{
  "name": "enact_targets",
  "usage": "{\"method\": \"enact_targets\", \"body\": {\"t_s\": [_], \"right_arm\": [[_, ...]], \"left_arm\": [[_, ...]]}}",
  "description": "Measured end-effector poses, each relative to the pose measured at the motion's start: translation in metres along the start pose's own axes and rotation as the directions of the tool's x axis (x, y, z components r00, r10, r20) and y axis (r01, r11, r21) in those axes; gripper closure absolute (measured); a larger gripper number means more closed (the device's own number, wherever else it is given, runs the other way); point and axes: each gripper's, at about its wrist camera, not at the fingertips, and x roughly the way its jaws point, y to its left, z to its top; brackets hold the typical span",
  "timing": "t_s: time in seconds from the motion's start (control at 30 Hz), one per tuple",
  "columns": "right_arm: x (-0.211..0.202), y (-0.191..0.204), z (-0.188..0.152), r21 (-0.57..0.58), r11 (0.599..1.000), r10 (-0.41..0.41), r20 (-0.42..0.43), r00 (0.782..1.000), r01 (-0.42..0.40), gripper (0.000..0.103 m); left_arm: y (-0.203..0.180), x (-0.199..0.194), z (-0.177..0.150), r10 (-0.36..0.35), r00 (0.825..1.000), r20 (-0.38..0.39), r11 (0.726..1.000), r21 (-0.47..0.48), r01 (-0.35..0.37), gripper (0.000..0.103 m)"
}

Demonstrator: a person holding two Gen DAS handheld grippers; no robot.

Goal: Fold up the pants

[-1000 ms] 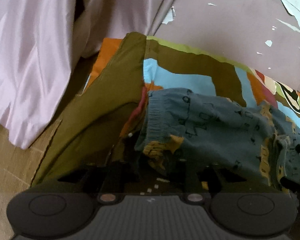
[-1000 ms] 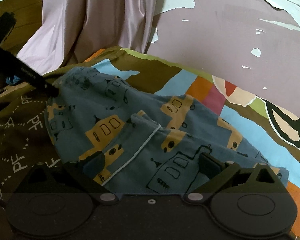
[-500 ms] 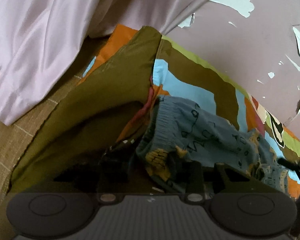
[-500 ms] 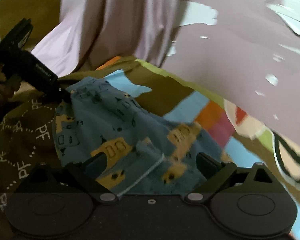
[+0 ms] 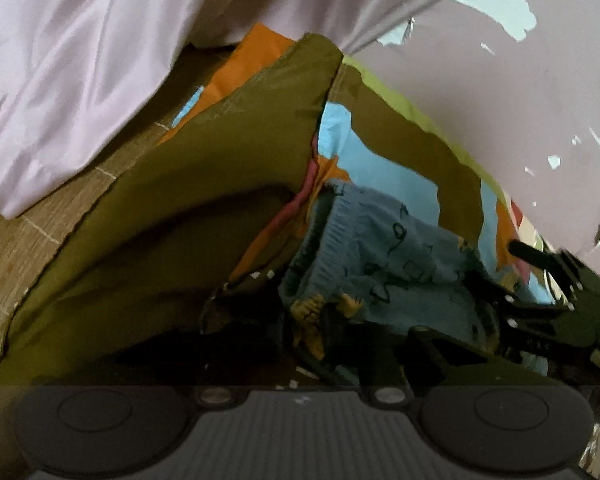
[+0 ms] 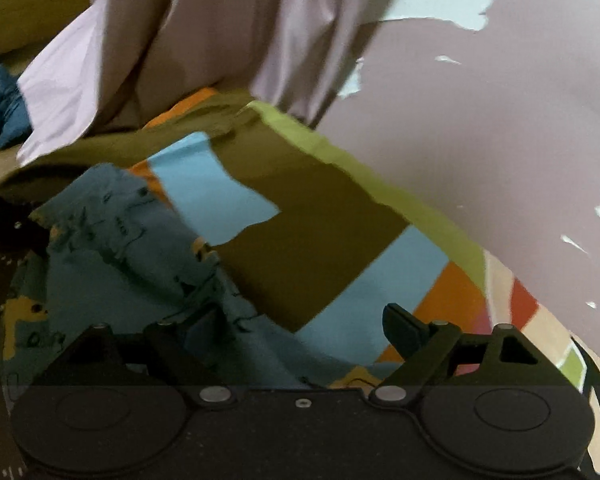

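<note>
Low on the patchwork bedsheet (image 6: 332, 240) — blue printed pants (image 5: 380, 256), bunched. Left gripper (image 5: 320, 344): jaws pinched on the waistband end, fabric crumpled between them. Right gripper (image 6: 296, 328): jaws spread wide, pants lying across the left finger (image 6: 168, 340) only. Pink curtain (image 5: 80, 60) hangs behind.

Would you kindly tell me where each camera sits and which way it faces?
Left wrist: on the left gripper, looking along its fingers at the pants bunched on the bedsheet; the right gripper also shows.
Right wrist: on the right gripper, facing the pants, its fingers apart.
Both share pants, bedsheet, curtain, wall.
</note>
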Motion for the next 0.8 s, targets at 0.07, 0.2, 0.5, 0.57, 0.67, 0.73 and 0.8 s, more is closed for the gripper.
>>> {"method": "enact_targets", "body": {"t_s": [0.07,0.2,0.5,0.57,0.67,0.73,0.8], "right_arm": [[-0.023,-0.003,-0.006,0.017,1.0,-0.01,0.03,1.0,0.009,0.014],[-0.077,-0.01,-0.035,0.154,0.988,0.013,0.069,0.998,-0.023,0.008],[-0.127,0.013,-0.093,0.318,0.948,-0.02,0.056,0.998,0.001,0.008],[-0.122,0.013,-0.102,0.369,0.93,-0.016,0.043,0.999,-0.001,0.008],[-0.116,0.013,-0.112,0.388,0.922,-0.027,0.024,0.999,0.015,0.01],[-0.11,0.017,-0.117,0.368,0.928,-0.057,-0.001,0.998,0.053,0.01],[-0.107,0.022,-0.121,0.34,0.938,-0.073,-0.009,0.997,0.072,0.009]], "left_arm": [[-0.002,-0.003,0.0,0.0,1.0,0.01,1.0,0.006,0.0,0.086],[-0.006,0.001,0.0,0.029,1.0,-0.005,0.998,0.054,-0.029,0.081],[-0.004,0.012,-0.004,0.042,0.999,0.011,0.999,0.0,-0.042,0.065],[-0.006,0.011,-0.005,0.053,0.998,0.019,0.999,-0.005,-0.053,0.075],[-0.012,0.004,-0.008,0.056,0.997,0.052,0.998,-0.014,-0.055,0.085],[-0.02,-0.004,-0.011,0.061,0.995,0.084,0.998,0.006,-0.062,0.086],[-0.031,-0.014,-0.011,0.058,0.991,0.119,0.997,0.043,-0.063,0.087]]}}
